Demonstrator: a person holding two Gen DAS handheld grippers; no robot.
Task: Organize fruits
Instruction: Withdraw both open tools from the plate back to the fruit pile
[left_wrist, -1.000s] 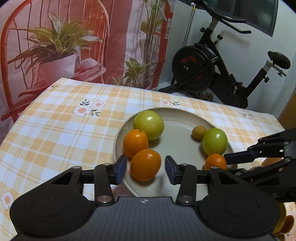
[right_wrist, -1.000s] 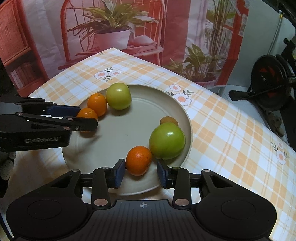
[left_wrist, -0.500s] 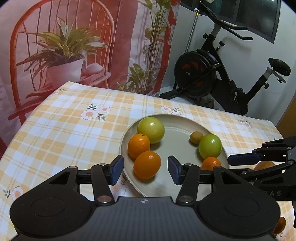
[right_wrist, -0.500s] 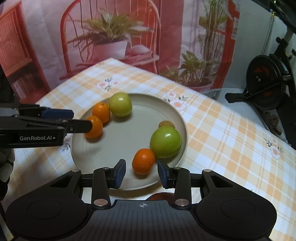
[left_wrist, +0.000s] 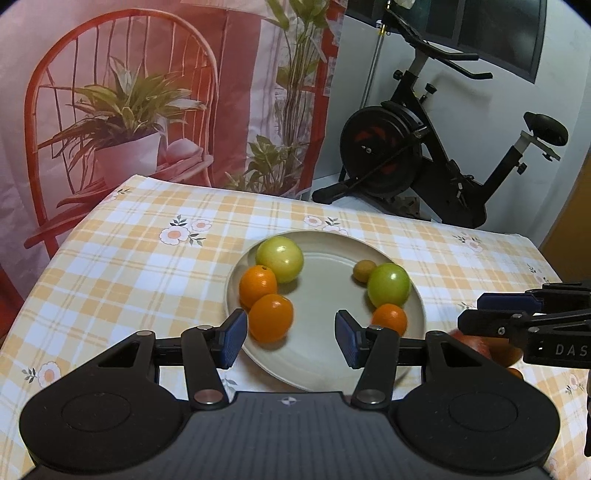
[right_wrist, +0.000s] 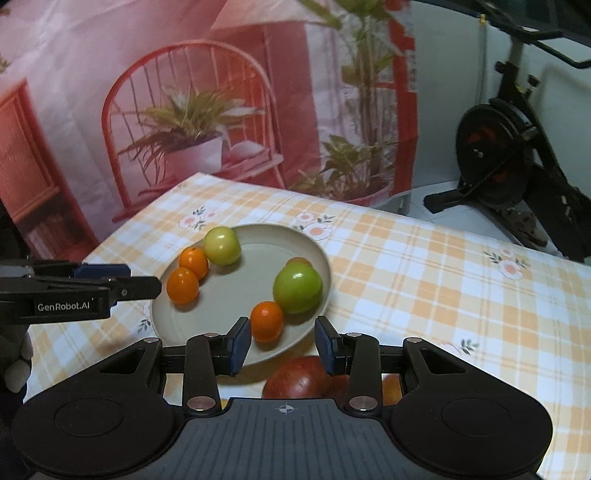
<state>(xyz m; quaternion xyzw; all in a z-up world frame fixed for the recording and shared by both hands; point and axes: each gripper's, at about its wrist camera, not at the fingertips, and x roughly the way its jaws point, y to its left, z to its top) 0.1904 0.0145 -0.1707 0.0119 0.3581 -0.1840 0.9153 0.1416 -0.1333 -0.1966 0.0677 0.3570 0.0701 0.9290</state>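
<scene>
A beige plate (left_wrist: 325, 365) (right_wrist: 236, 295) on the checked tablecloth holds two green apples (left_wrist: 279, 254) (left_wrist: 388, 285), three oranges (left_wrist: 270, 317) (left_wrist: 258, 284) (left_wrist: 389, 318) and a small brown fruit (left_wrist: 364, 270). My left gripper (left_wrist: 290, 343) is open and empty, raised just before the plate's near rim. My right gripper (right_wrist: 282, 345) is open and empty, raised above the plate's near edge by an orange (right_wrist: 266, 320). A red apple (right_wrist: 297, 378) lies on the cloth under it, beside other reddish fruit (right_wrist: 391, 386).
An exercise bike (left_wrist: 424, 147) stands beyond the table's far edge. A printed backdrop with a chair and plant (left_wrist: 129, 122) hangs behind the table. The right gripper's fingers (left_wrist: 517, 314) show at the right in the left wrist view.
Both grippers have pulled back and up from the plate, leaving their oranges on it. The left jaws have opened wider. The red apple has come into the right wrist view.
</scene>
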